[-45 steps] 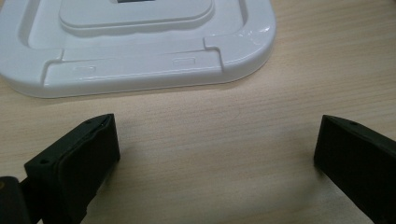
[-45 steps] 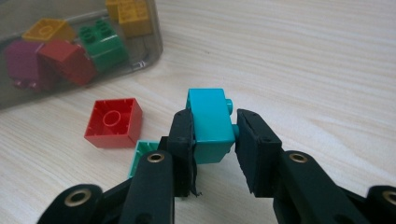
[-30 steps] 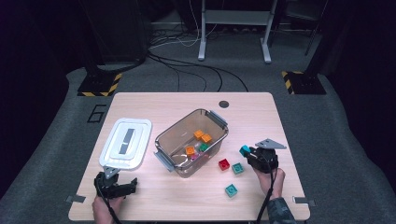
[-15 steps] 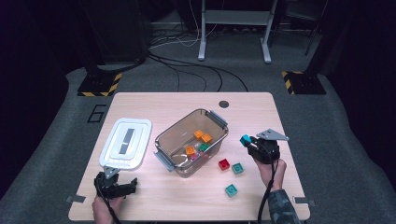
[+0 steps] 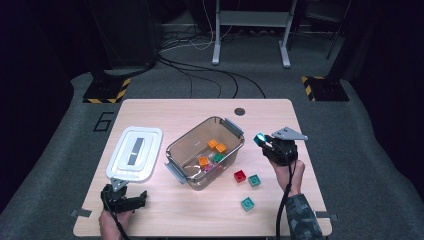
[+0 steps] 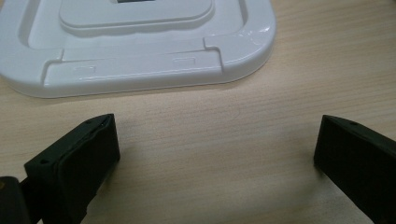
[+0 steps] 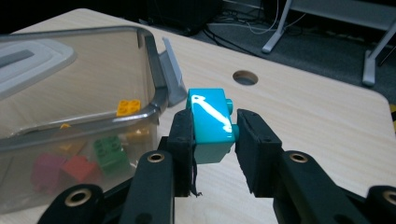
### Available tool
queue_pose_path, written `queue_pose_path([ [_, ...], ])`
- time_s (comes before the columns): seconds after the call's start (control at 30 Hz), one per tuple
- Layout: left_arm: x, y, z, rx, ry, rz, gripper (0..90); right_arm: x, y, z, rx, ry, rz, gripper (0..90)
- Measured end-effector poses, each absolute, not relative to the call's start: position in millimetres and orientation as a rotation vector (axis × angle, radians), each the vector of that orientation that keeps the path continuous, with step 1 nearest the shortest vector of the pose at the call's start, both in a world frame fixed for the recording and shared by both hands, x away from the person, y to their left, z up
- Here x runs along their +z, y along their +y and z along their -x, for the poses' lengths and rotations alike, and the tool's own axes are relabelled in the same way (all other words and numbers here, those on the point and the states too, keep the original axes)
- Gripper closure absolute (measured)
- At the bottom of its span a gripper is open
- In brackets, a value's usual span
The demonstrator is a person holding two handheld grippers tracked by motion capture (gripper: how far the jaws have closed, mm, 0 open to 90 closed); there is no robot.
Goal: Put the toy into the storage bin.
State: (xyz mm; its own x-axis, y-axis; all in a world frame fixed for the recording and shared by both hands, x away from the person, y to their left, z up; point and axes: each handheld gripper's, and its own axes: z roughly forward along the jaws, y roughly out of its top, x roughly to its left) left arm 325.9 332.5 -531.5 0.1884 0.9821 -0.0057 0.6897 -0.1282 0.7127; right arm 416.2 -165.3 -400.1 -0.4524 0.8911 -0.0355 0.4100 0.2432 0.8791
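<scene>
My right gripper (image 5: 261, 140) (image 7: 212, 128) is shut on a teal brick (image 5: 259, 138) (image 7: 211, 117), held above the table just right of the clear plastic bin (image 5: 182, 150) (image 7: 154, 100). Inside the bin lie orange, green, pink and red bricks (image 5: 216, 146) (image 7: 109, 153). On the table to the bin's right rest a red brick (image 5: 240, 176) and two teal bricks (image 5: 254, 180). My left gripper (image 5: 131, 200) (image 6: 215, 144) stands open near the front left edge, nothing between its jaws, just short of the white lid (image 5: 135, 152) (image 6: 140, 42).
The wooden table (image 5: 200, 212) has a round cable hole (image 5: 240, 111) (image 7: 245, 77) at the back. Beyond the far edge are cables, desk legs and yellow-black striped bases on the grey floor.
My right gripper has risen with the teal brick and drifted left and back toward the bin's right end. The left gripper has not moved.
</scene>
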Motion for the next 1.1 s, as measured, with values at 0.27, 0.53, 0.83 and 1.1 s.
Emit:
queue_pose_path([
  [0.27, -531, 333, -326, 0.649, 1.562, -1.886, 0.0, -384, -154, -423, 1.161, 1.973, -1.134, 67.4],
  [0.53, -531, 333, -326, 0.648, 1.562, -1.886, 0.0, -372, -135, -431, 1.175, 1.991, -1.072, 67.4],
  [0.83, -531, 333, -326, 0.648, 1.563, -1.886, 0.0, -373, -104, -443, 1.179, 2.065, -1.011, 67.4],
  [1.1, -531, 333, -326, 0.65, 1.563, -1.886, 0.0, -380, -88, -453, 1.144, 2.165, -0.996, 65.4],
])
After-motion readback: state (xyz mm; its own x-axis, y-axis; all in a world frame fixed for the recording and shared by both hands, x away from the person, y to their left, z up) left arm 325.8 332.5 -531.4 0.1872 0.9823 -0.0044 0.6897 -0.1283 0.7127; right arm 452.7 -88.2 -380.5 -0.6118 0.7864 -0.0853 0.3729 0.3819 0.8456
